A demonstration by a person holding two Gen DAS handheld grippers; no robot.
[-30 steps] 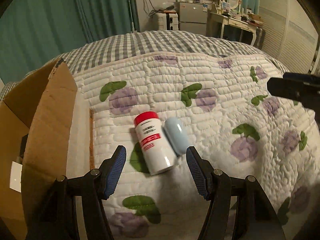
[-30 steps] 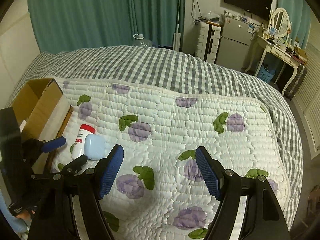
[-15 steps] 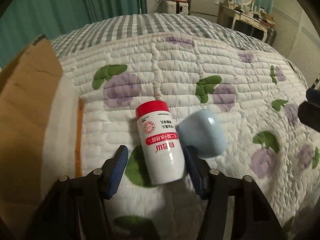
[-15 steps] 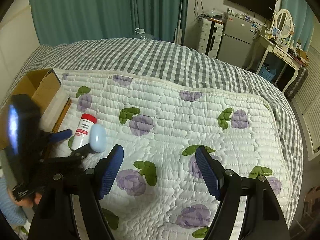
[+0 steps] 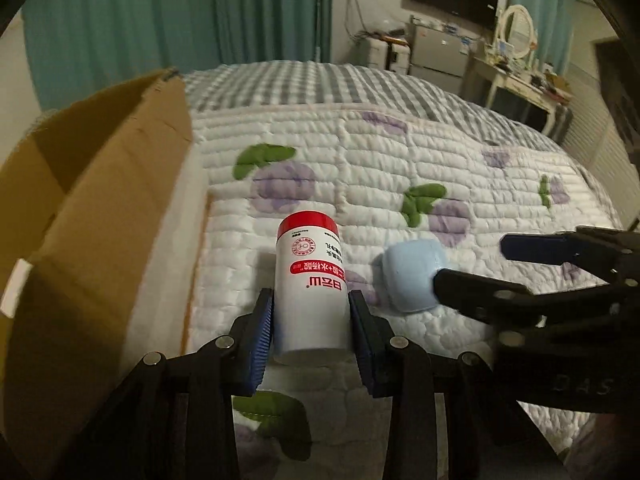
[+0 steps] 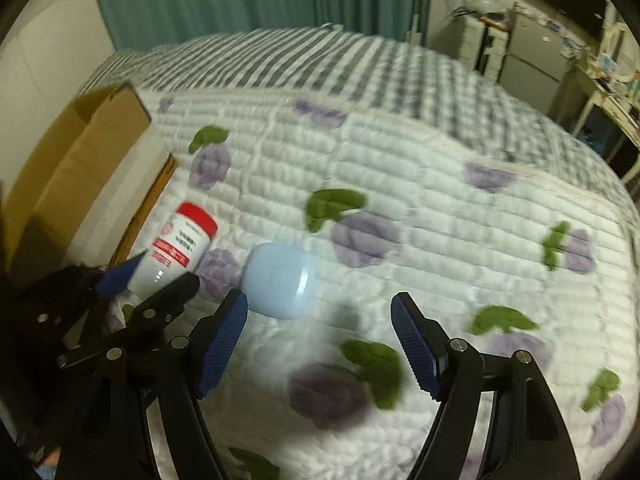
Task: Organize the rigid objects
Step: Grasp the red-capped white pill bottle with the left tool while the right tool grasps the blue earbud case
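A white bottle with a red cap (image 5: 310, 292) lies on the flowered quilt beside the cardboard box. My left gripper (image 5: 310, 320) is closing its jaws and both blue pads press the bottle's sides; the same grip shows in the right wrist view (image 6: 150, 280) around the bottle (image 6: 180, 244). A pale blue rounded case (image 5: 412, 276) rests just right of the bottle. My right gripper (image 6: 320, 304) is open, hanging low over the quilt with the case (image 6: 280, 284) just ahead of its left finger. In the left wrist view, one finger of the right gripper (image 5: 480, 268) overlaps the case's right side.
An open cardboard box (image 5: 100, 200) stands at the quilt's left edge, its flap raised close to the bottle. The white quilt (image 6: 440, 220) with purple flowers stretches away to the right and ahead. Furniture lines the far wall.
The left jaws have drawn in from wide apart onto the bottle. The right gripper has dropped and swung left, from well away to right beside the blue case, still open.
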